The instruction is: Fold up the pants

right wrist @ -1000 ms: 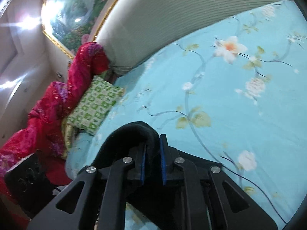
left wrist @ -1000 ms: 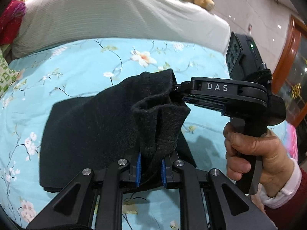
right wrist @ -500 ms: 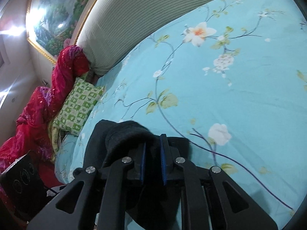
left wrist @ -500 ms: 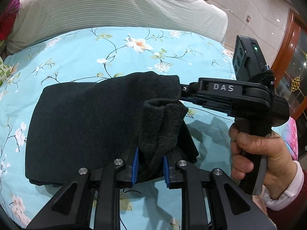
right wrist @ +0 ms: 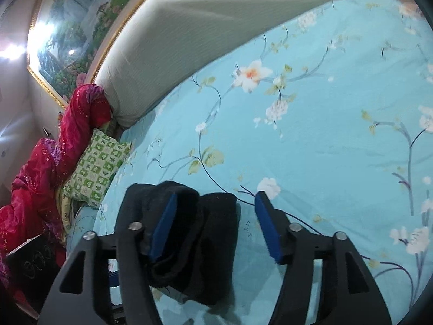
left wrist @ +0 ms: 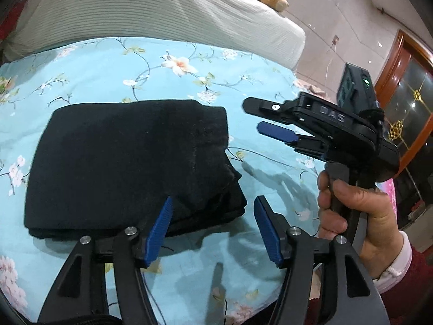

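**Both claws off the folded pants**

Black pants [left wrist: 127, 162] lie folded in a flat rectangle on the floral bedsheet [left wrist: 108, 67], layered edges at the near right corner. Bare sheet rings the stack; striped white bolster [left wrist: 151, 8] lies beyond.

Left gripper [left wrist: 213, 228]: jaws spread wide, empty, at the near edge. Right gripper [left wrist: 263, 119]: spread, empty, just right of the stack.

Half a second ago both pinched the fabric; now released.

1. The pants [left wrist: 127, 162] are black.
2. The bedsheet [right wrist: 324, 140] is light blue with white flowers.
3. The small pillow [right wrist: 97, 168] has green and white squares.
4. The blanket [right wrist: 40, 178] is red.
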The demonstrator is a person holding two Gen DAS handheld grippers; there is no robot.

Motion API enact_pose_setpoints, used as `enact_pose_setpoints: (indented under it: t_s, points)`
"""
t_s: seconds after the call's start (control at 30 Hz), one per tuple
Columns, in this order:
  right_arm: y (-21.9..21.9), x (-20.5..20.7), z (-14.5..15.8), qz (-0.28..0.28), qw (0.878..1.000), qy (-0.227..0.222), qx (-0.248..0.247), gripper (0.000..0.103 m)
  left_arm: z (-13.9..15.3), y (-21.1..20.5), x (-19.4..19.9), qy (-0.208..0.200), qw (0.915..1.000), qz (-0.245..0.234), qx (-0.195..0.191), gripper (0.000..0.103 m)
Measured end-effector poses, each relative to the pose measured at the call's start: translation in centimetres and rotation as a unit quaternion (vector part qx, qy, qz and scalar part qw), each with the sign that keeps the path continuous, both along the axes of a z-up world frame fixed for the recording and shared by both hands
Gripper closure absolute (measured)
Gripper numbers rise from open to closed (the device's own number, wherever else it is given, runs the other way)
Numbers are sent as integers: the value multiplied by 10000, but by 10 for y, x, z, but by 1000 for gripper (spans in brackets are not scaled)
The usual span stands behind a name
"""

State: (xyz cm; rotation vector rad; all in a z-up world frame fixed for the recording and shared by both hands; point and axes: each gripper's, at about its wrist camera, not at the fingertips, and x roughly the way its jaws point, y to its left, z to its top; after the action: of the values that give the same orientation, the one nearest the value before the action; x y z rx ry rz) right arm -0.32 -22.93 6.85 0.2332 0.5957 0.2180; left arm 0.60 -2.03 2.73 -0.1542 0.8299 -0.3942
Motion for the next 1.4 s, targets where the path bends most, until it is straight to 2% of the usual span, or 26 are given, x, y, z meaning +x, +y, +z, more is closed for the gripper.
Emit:
enact_pose_setpoints:
  t_s: [0.17, 0.43, 0.67, 0.87, 1.1, 1.23, 1.4]
  points:
    - [22, -11, 9, 92, 9993, -227, -283, 24, 6, 27, -4, 16, 9992, 355, -201, 38]
    - [60, -16, 8, 271, 9949, -364, -901, 19, 14, 86, -8, -9, 9922, 1172, -435, 30]
    - [76, -9, -8, 161, 9930, -170, -1158, 13, 13, 133, 2, 166, 9821, 1765, -645, 29]
    - [75, -3, -25, 71, 9923, 121, -1234, 13, 8, 150, 19, 307, 9784, 1926, -685, 28]
    - [58, -2, -40, -322, 9783, 268, -2028, 13, -1, 159, 34, 441, 9766, 1969, -737, 28]
    - [42, -6, -46, -397, 9786, 330, -1990, 13, -5, 161, 44, 533, 9767, 1945, -733, 28]
    - [34, -8, -42, -384, 9849, 347, -1654, 13, -10, 161, 54, 631, 9770, 1905, -721, 28]
